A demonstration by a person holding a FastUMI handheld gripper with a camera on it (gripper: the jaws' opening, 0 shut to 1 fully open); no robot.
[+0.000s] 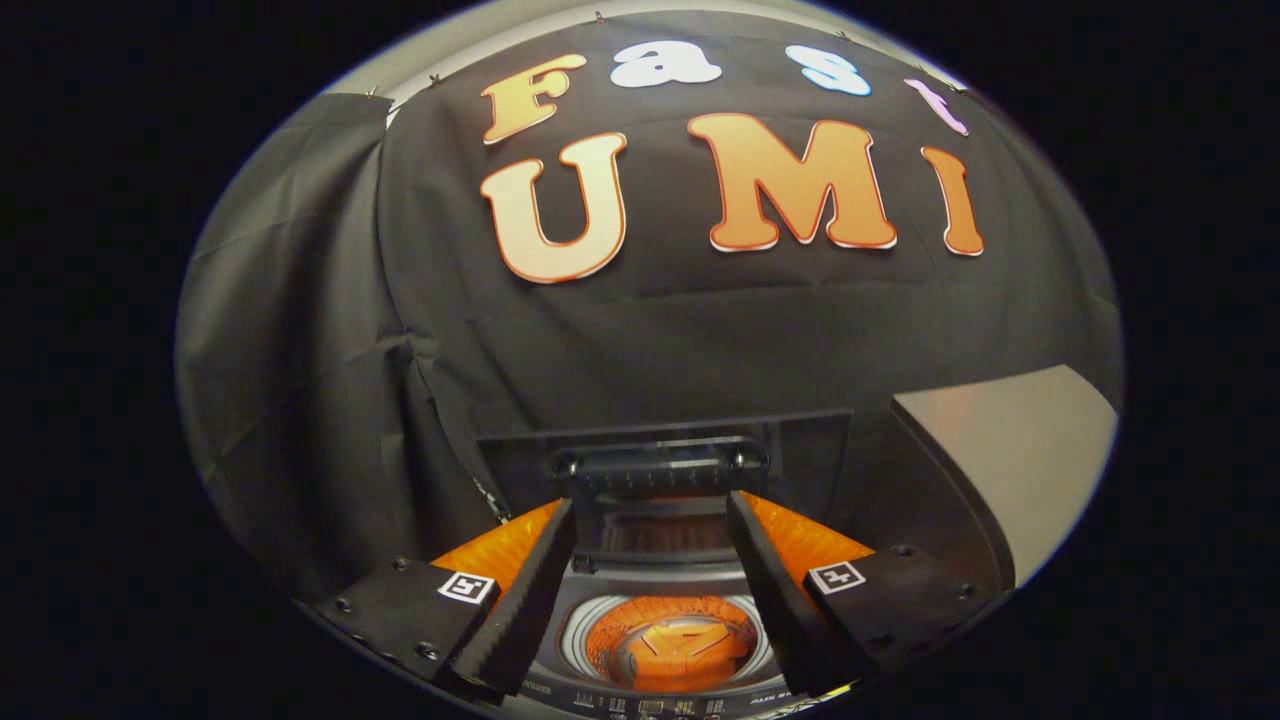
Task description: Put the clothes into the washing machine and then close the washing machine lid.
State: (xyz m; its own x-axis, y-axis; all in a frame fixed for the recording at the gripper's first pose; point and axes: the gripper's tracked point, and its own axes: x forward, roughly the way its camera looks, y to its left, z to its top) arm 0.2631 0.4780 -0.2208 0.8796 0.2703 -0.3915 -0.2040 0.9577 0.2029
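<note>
Gripper view: gripper [650,505] points forward and down over a small top-loading washing machine [660,590]. Fingers spread wide, nothing between the pads, not gripping. Finger inner faces ribbed, sawtooth texture; each finger base is a flat block with screw heads and a small square black-and-white marker tag [467,587].

Washing machine lid [662,465] is up, standing just beyond the fingertips: dark flat panel with a bar-shaped handle across it, looks like hard plastic. Round drum opening [670,640] sits between the fingers, pale ring rim, orange perforated-looking inner wall, orange agitator plate at the bottom. Orange translucent ribbed body panels [500,550] show on either side behind the fingers. Control strip [650,706] at the near edge has small white print, too small to read.

Clothes: cannot make out any in the drum or near it.

Behind: black cloth wall [650,320], wrinkled, seamed. A flat pale grey panel [1020,450] off to the right of the machine, smooth surface.
</note>
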